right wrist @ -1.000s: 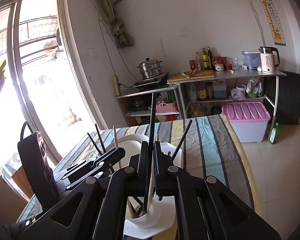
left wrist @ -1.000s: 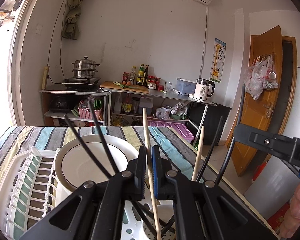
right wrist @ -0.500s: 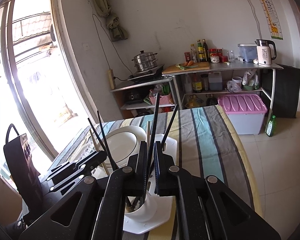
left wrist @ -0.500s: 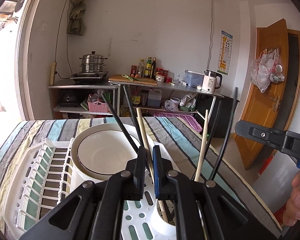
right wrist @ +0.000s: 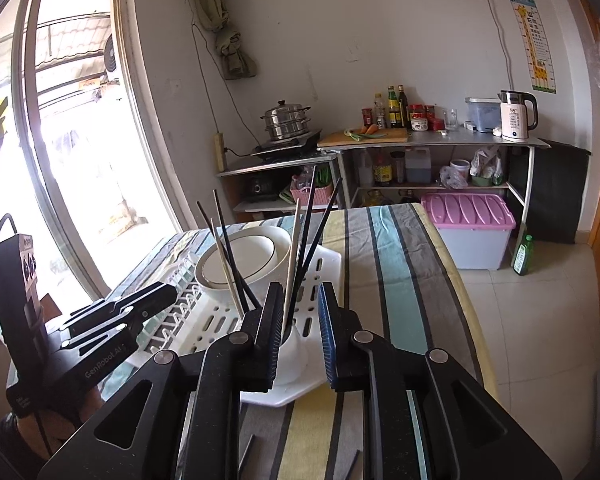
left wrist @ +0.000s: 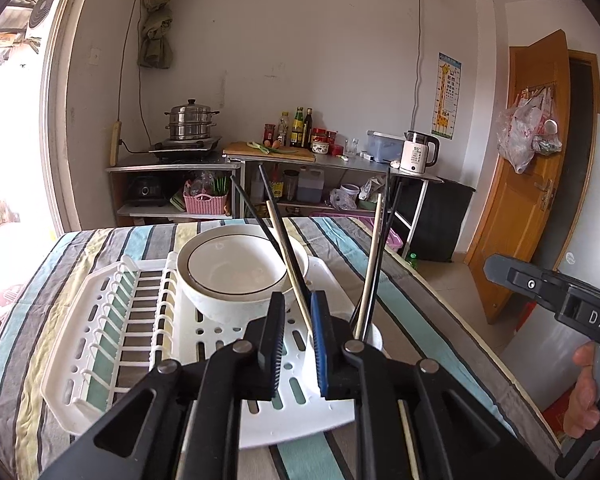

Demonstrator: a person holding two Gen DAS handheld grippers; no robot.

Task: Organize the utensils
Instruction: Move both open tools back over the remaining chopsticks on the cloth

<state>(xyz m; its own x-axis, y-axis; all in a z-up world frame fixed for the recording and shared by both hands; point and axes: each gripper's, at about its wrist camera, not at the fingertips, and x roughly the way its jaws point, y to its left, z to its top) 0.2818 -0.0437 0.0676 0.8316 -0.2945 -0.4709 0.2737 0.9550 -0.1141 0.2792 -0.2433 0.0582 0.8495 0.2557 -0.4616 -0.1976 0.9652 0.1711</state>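
A white dish rack [left wrist: 112, 320] [right wrist: 328, 264] lies on the striped table. Its white utensil cup [right wrist: 292, 356] [left wrist: 374, 338] holds several black and wooden chopsticks [left wrist: 370, 264] [right wrist: 304, 248] standing upright. My left gripper [left wrist: 296, 338] is open, its jaws apart around a leaning wooden chopstick [left wrist: 288, 264] without gripping it. My right gripper [right wrist: 300, 328] is open just in front of the cup, with chopsticks rising between its jaws. The right gripper also shows in the left wrist view [left wrist: 556, 300], and the left gripper in the right wrist view [right wrist: 112, 320].
A stack of white bowls [left wrist: 236, 272] [right wrist: 244, 260] sits in the rack. Loose black chopsticks [right wrist: 248, 456] lie on the tablecloth near the front edge. A pink-lidded storage box [right wrist: 472, 228] and a green bottle [right wrist: 524, 256] stand on the floor to the right.
Both grippers opened, letting go of the chopsticks they held, which now stand in the cup. Both grippers pulled back and higher from the rack.
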